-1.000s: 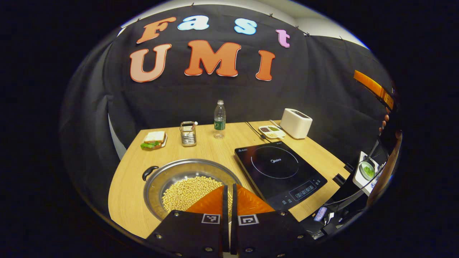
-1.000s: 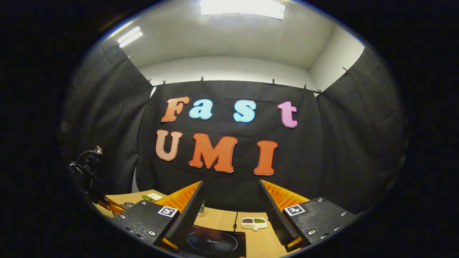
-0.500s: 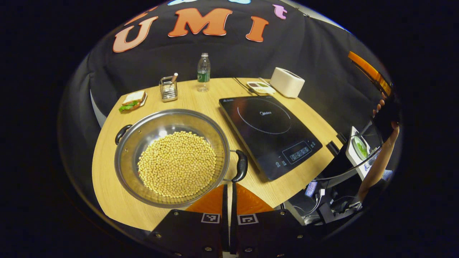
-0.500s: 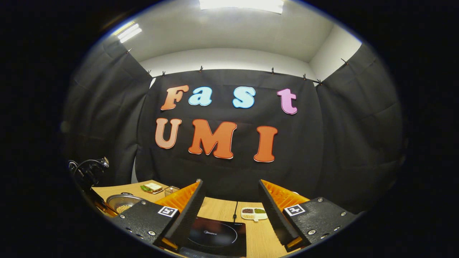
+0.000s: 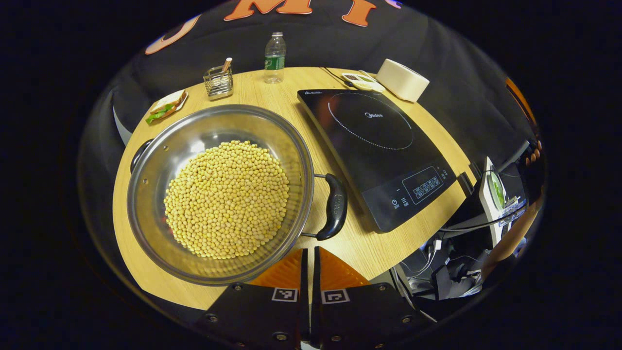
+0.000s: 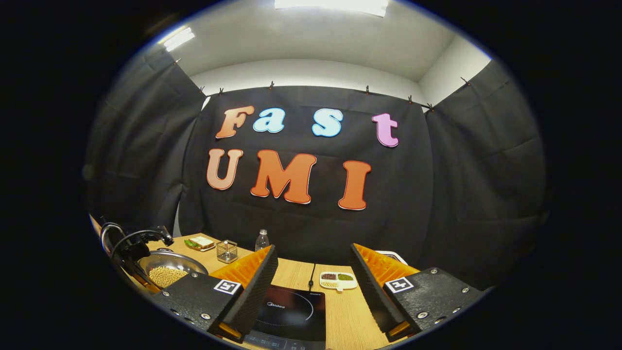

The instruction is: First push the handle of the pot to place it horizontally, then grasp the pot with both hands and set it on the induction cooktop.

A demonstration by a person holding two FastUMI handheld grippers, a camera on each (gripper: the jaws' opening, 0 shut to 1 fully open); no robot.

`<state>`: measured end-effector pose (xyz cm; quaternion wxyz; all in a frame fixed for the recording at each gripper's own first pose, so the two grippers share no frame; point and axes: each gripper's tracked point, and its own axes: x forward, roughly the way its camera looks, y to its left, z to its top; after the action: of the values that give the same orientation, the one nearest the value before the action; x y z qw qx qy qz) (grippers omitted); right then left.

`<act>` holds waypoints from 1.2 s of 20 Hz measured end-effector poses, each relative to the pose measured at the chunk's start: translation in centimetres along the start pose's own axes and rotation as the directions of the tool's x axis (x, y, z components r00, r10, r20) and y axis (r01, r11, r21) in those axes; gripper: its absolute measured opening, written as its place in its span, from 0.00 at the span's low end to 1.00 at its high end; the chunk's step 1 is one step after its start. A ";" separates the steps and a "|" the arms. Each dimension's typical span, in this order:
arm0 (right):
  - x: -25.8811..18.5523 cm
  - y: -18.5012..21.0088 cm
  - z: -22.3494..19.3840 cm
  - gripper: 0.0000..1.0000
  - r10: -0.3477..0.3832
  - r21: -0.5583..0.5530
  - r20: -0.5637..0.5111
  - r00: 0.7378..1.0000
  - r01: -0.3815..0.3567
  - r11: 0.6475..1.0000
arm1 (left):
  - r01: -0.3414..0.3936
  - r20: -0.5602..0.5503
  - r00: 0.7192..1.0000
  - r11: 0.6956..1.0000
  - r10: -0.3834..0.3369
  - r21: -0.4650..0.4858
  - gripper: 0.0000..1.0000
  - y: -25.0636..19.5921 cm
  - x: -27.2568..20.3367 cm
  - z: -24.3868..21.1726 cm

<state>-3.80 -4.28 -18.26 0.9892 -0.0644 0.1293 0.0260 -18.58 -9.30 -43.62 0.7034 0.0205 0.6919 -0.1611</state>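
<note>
Table (image 5: 272, 97): pot (image 5: 218, 194) before left gripper (image 5: 309, 265)

Left gripper (image 5: 308, 256): two wedge fingers on dark, speckled blocks, each bearing a square black-and-white marker and silver screws. Right gripper (image 6: 313, 272): ribbed finger backs, foam-like inner pads, matching blocks, markers and screws. Looped black cables top the far gripper.

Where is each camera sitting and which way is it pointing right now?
Left gripper view: rides the left gripper, fingers together, looking down at the pot of beans beside the induction cooktop.
Right gripper view: rides the right gripper, fingers apart, facing the booth wall across the table.
Shared: pot, cooktop, bottle, sandwich.
</note>
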 end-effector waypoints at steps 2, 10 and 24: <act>-0.2 -0.1 -0.5 0.93 -0.001 -0.009 -0.011 1.000 0.001 1.000 | 0.013 -0.027 1.000 1.000 -0.013 -0.002 0.03 -0.4 0.7 0.3; -0.9 -1.1 -3.0 0.93 -0.016 -0.002 -0.057 0.998 0.016 1.000 | 0.024 -0.052 0.998 0.999 -0.027 -0.048 0.01 -1.4 3.0 3.0; -0.6 0.7 -8.0 0.93 0.030 0.062 -0.201 0.979 -0.017 0.998 | -0.029 0.005 1.000 0.987 0.031 -0.157 0.01 -1.1 7.2 9.5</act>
<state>-6.41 -4.66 -25.83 0.9720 -0.0356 0.2307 0.0272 -9.76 -14.18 -50.07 0.7079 -0.0250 0.6993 -0.0959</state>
